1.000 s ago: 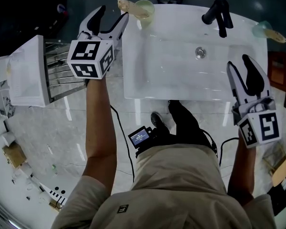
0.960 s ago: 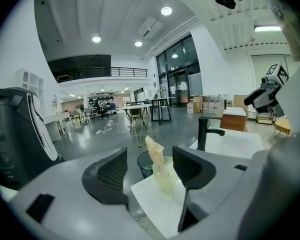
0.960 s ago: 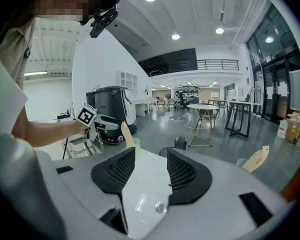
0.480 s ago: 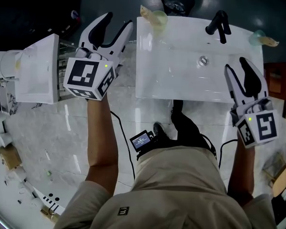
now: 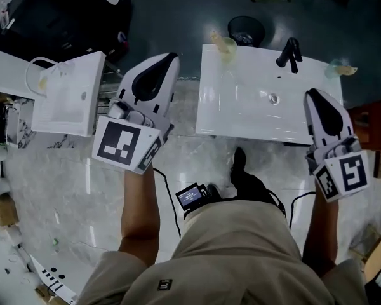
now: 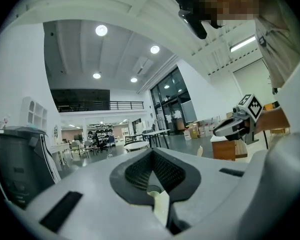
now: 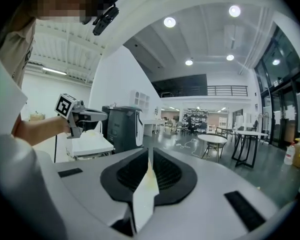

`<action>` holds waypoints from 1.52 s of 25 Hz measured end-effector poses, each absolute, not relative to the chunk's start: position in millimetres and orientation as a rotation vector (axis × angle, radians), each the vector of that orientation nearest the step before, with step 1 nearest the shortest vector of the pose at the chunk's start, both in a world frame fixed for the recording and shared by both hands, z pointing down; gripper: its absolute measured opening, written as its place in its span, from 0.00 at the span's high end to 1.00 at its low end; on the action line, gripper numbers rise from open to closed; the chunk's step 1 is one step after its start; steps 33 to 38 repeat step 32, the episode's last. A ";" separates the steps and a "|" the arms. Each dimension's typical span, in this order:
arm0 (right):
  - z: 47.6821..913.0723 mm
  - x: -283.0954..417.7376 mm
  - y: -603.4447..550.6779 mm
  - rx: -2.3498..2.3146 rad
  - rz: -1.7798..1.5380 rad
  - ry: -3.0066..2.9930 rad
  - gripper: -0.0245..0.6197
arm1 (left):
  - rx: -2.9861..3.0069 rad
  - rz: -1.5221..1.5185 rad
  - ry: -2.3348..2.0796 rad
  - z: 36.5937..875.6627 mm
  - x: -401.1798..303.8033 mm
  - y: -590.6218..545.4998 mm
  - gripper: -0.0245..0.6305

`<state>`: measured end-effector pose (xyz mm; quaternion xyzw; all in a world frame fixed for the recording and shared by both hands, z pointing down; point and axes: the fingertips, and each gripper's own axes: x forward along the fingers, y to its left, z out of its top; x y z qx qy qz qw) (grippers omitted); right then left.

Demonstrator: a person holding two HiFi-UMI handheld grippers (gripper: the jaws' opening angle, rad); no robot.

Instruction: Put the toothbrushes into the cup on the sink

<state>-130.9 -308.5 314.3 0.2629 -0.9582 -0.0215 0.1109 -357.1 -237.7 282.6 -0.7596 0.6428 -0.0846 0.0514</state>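
Left gripper (image 5: 167, 59): held level before the gap between a smaller basin (image 5: 66, 100) and the sink (image 5: 228, 107); jaws just closed together, empty. Right gripper (image 5: 314, 95): over the sink's front right corner; jaws just closing, meeting on nothing. Cup (image 5: 228, 45): sink's back left corner, a pale toothbrush (image 5: 216, 35) slanting out, hard to make out. Second cup (image 5: 335, 68): back right corner, contents too small to tell. Faucet (image 5: 289, 51): between the cups.

Head view high, steeply down on sink (image 5: 241, 113); gripper views level along own jaws, sharing hall (image 6: 105, 134), showing right gripper (image 6: 217, 130), left gripper (image 7: 105, 115) respectively.
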 end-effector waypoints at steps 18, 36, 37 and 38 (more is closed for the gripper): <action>241.2 -134.9 -160.5 0.587 -0.251 -2.864 0.96 | -2.190 -0.197 2.010 219.3 -328.2 -35.8 0.96; 238.9 -137.5 -110.1 0.551 -0.278 -2.858 0.96 | -2.167 -0.199 2.039 228.9 -331.2 21.2 0.96; 238.9 -137.5 -110.1 0.551 -0.278 -2.858 0.96 | -2.167 -0.199 2.039 228.9 -331.2 21.2 0.96; 238.9 -137.5 -110.1 0.551 -0.278 -2.858 0.96 | -2.167 -0.199 2.039 228.9 -331.2 21.2 0.96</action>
